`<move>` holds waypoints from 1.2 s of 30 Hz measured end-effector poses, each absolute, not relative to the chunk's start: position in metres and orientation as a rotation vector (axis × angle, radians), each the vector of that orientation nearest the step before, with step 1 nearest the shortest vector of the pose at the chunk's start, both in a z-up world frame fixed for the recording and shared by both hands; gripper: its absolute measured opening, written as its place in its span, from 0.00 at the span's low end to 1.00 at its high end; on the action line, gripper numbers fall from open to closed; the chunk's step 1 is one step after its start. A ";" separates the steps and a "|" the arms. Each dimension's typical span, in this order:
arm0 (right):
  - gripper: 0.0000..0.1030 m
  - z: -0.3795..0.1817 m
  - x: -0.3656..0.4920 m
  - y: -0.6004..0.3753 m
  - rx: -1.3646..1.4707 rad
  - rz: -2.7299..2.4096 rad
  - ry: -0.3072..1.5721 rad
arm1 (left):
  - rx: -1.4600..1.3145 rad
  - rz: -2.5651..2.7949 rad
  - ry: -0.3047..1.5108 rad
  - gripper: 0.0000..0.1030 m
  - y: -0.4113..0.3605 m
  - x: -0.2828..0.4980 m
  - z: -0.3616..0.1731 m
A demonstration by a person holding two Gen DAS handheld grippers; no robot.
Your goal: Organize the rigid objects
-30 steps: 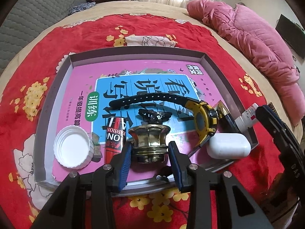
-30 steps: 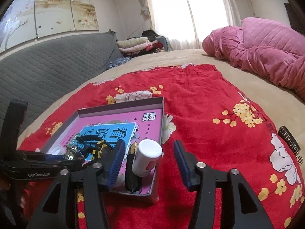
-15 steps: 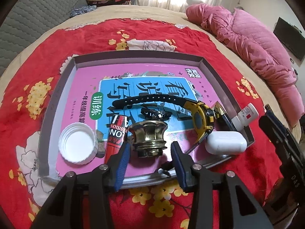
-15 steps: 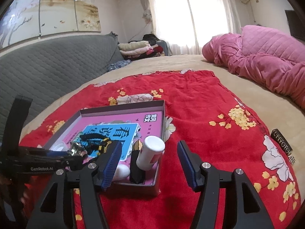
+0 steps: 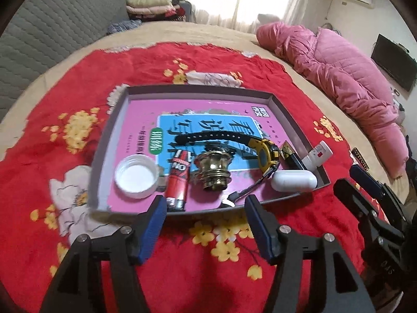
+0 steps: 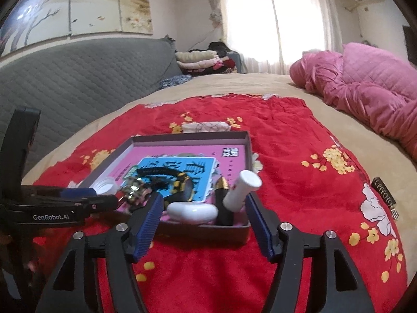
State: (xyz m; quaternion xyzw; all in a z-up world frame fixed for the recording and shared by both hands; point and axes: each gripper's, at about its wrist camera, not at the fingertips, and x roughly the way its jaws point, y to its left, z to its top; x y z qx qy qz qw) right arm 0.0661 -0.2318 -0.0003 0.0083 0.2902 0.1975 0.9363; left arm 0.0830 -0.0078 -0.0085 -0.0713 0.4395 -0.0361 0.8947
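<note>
A shallow grey box [image 5: 276, 99] with a pink book inside lies on the red flowered cloth. In it lie a brass fitting [image 5: 213, 169], a red tube [image 5: 178, 180], a white cap [image 5: 136, 176], a yellow-and-black watch [image 5: 265, 154], a white case [image 5: 293, 180], a black item [image 5: 293, 156] and a white bottle [image 5: 319, 154]. My left gripper [image 5: 206, 219] is open and empty, just before the box's near edge. My right gripper [image 6: 203, 216] is open and empty at the box's near right corner, with the white case [image 6: 192, 212] and white bottle [image 6: 242, 190] beyond it.
A pink quilt [image 5: 338, 70] lies at the right on the bed. A grey padded headboard [image 6: 78, 78] and folded clothes [image 6: 206, 60] stand at the back. A dark label [image 6: 384, 198] sits on the cloth at the right. The right gripper's fingers show at the left view's right edge [image 5: 370, 195].
My left gripper has let go of the brass fitting, opened wider and drawn back out of the box. My right gripper has also drawn back from the white bottle.
</note>
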 end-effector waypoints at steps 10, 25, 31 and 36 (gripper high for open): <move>0.72 0.006 0.040 -0.214 0.004 0.415 0.665 | -0.121 -0.028 0.857 0.60 0.000 0.060 0.005; 0.73 0.022 0.006 -0.191 -0.061 0.376 0.658 | -0.125 -0.039 0.849 0.60 0.004 0.032 0.017; 0.73 0.025 -0.001 -0.185 -0.062 0.363 0.662 | -0.119 -0.023 0.868 0.60 0.005 0.024 0.016; 0.73 0.027 -0.007 -0.182 -0.067 0.343 0.661 | -0.110 -0.011 0.872 0.60 0.005 0.017 0.016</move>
